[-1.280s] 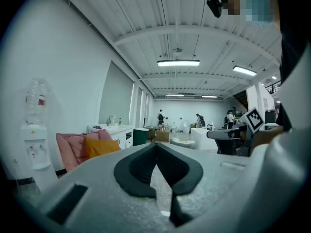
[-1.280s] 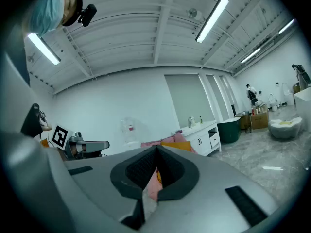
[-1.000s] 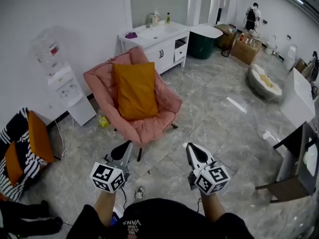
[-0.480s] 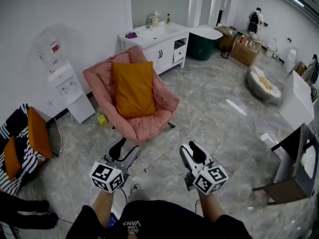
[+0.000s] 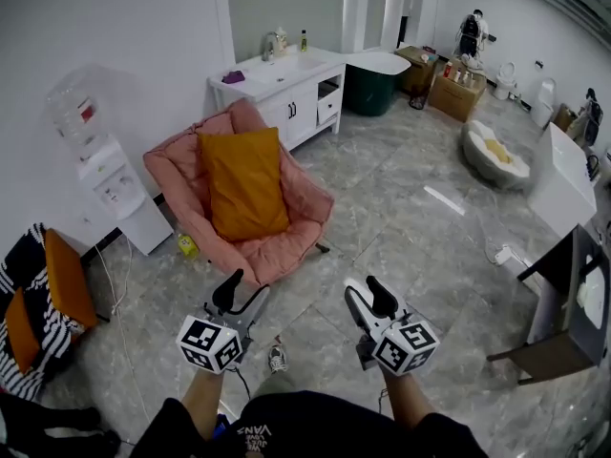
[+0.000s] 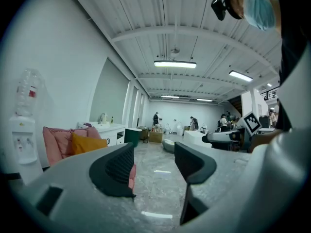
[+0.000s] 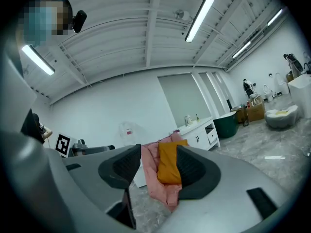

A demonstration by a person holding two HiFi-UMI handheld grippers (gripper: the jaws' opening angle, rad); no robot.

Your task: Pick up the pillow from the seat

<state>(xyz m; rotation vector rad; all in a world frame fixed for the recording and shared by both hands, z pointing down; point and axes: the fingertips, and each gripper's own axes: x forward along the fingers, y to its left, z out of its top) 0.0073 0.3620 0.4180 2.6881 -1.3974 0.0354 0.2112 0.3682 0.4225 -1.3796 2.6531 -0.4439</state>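
Left tool and right tool low over the gray floor, side by side, jaws opening up with nothing between them. Orange pillow up on the seat of the pink chair, leaning on its back, well apart from both tools. White cabinet behind the chair, water cooler beside it by the wall.

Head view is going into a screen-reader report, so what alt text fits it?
An orange pillow leans upright in a pink chair. Nearer the camera, the left gripper and right gripper hover empty, well short of it, jaws opening.
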